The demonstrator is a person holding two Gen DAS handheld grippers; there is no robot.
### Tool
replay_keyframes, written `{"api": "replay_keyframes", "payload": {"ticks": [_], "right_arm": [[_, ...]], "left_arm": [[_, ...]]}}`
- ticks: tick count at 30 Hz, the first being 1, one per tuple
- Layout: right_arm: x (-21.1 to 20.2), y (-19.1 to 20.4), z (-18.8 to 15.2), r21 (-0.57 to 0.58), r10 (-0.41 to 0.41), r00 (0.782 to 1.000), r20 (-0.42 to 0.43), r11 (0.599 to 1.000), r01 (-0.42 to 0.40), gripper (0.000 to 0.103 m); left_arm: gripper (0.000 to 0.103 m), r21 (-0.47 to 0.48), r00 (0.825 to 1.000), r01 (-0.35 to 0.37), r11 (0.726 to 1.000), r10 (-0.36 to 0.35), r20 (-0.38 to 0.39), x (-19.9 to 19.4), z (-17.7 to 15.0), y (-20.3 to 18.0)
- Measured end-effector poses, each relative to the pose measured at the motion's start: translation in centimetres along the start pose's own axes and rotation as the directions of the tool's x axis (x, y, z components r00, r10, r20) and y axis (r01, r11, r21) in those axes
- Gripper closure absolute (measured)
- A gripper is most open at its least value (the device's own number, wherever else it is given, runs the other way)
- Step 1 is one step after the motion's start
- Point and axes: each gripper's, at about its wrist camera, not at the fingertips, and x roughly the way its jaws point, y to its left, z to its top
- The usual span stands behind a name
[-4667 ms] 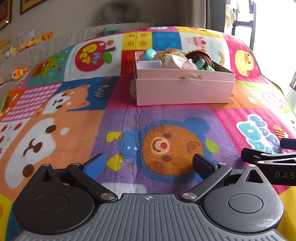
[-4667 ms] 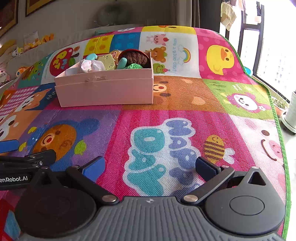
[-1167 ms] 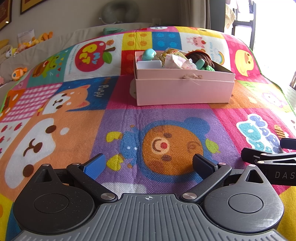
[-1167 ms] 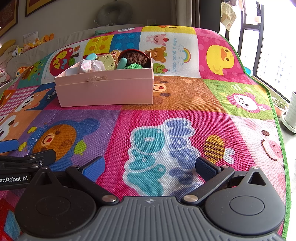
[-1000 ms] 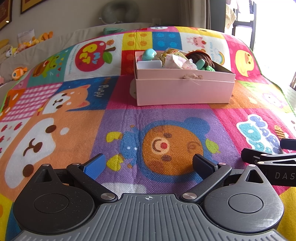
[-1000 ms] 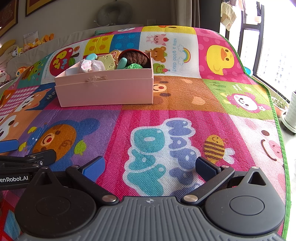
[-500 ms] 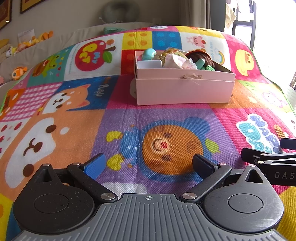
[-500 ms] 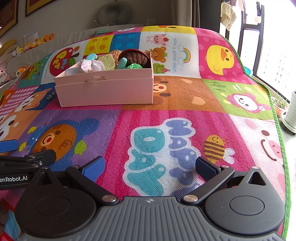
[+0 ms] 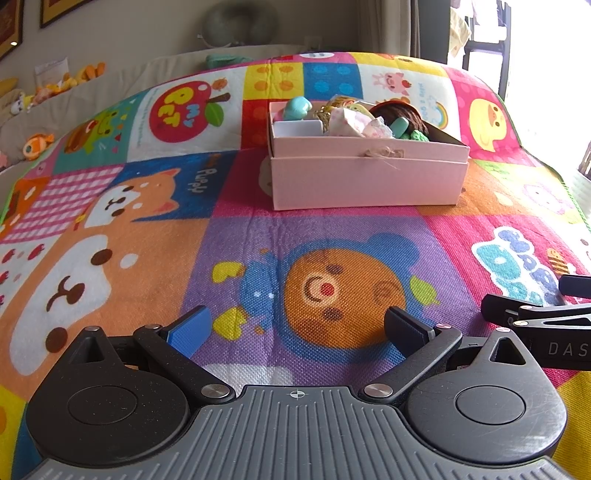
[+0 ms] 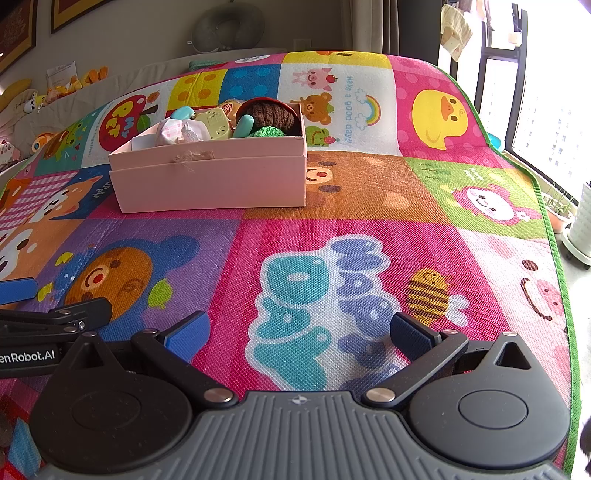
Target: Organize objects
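Plainly, with both the left claw [image 9: 297, 325] and right claw [image 10: 299, 332] wide and empty, reaching into the heaped pink box [image 9: 365, 177] risks spilling its toys.

A bright patchwork play mat [image 9: 155, 236] spreads everywhere. Far left, plush toys [image 10: 55, 88] line a ledge; a grey neck pillow [image 10: 229, 27] hangs on the far wall.

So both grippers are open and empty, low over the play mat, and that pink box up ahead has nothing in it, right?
Not quite. The pink box is full: a brown yarn ball, teal pieces and other small things show over its rim in the right wrist view. The rest holds: the left gripper and right gripper are open and empty, low over the mat.
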Motion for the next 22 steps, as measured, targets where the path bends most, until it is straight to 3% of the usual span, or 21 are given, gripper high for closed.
{"api": "replay_keyframes", "payload": {"ticks": [22], "right_arm": [[0.1,-0.04,-0.03,0.0,0.0,1.0,0.0,1.0,0.0,0.0]], "left_arm": [[0.001,0.002,1.0,0.002,1.0,-0.002,0.0,0.0,-0.07,0.04]]}}
